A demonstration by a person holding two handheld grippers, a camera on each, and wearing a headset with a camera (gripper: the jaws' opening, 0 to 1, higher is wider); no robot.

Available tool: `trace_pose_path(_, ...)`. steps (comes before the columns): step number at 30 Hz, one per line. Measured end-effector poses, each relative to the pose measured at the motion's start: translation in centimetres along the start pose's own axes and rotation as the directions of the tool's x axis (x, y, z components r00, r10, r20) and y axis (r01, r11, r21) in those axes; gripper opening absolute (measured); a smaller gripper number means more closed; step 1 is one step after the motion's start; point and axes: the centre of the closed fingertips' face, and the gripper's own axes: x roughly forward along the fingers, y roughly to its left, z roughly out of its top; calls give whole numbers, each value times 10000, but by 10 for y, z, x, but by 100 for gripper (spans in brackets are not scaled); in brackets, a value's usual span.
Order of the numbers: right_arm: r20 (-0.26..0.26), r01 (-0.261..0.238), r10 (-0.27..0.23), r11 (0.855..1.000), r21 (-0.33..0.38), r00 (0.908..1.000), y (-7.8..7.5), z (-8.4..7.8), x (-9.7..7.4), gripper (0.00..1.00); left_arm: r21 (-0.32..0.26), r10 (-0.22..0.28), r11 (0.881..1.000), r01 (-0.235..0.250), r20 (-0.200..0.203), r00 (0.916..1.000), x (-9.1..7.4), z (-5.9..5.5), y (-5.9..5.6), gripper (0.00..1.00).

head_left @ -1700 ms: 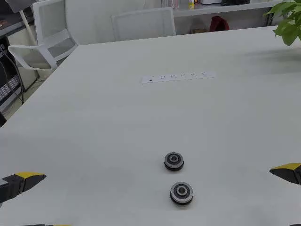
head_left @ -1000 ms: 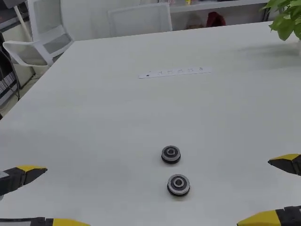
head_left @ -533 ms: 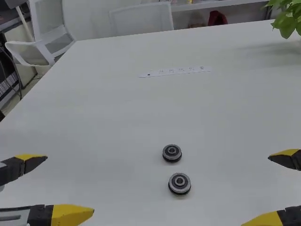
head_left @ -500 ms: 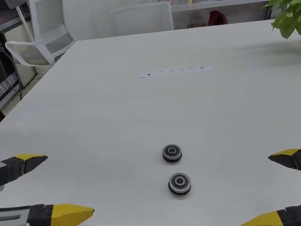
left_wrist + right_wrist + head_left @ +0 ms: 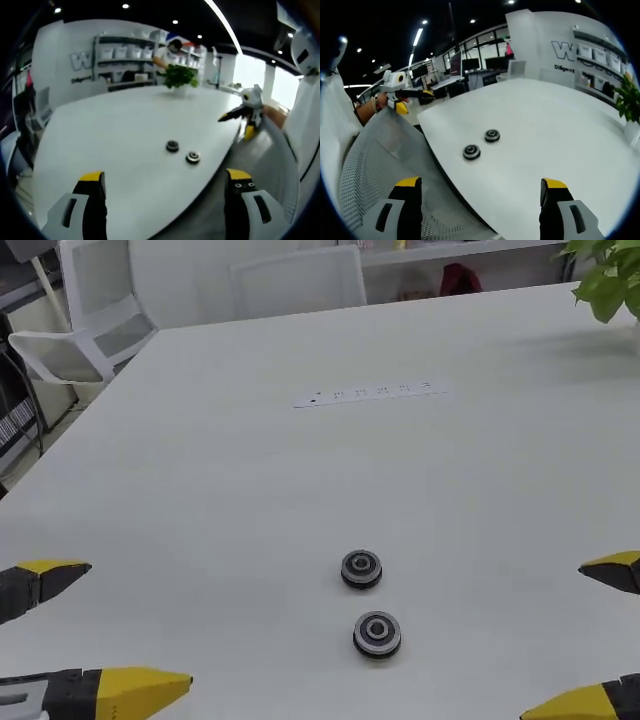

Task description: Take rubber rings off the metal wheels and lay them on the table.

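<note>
Too small to tell rubber from metal on the far wheel [image 5: 361,569] and the near wheel [image 5: 377,634], close to the table's [image 5: 250,490] near edge. Cut off behind the jaw tips by the head view's left and bottom edges: left gripper [image 5: 138,624]. Cut off likewise at right and bottom: right gripper [image 5: 553,639]. Unreadable marks on the white strip [image 5: 370,393] mid-table. Cropped at the far right corner: plant [image 5: 605,280].

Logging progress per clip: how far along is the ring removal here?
Nothing looks done: the far wheel and near wheel both carry dark rings, none lies loose on the table. In hand: nothing; left hand-held gripper and right hand-held gripper open, empty. Both rings left.
</note>
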Motion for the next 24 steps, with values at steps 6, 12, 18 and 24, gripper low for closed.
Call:
trace_pose_path(6,-17,-54,54,10000,-34,10000,-2,0,-1,98,80,76,9999,-76,2,10000,0,2,0,100)
trace_pose_path(12,-39,-106,106,9999,-55,9999,-4,-1,0,98,217,106,9997,-102,-181,9998,0,0,-2,100)
trace_pose_path(18,-50,-135,135,9999,-62,9999,-6,-1,2,98,281,88,9996,-82,-225,9997,0,2,-5,100)
trace_pose_path(24,-42,-135,134,9999,-39,9999,-7,-1,3,98,297,56,9995,-48,-247,9997,0,4,-5,100)
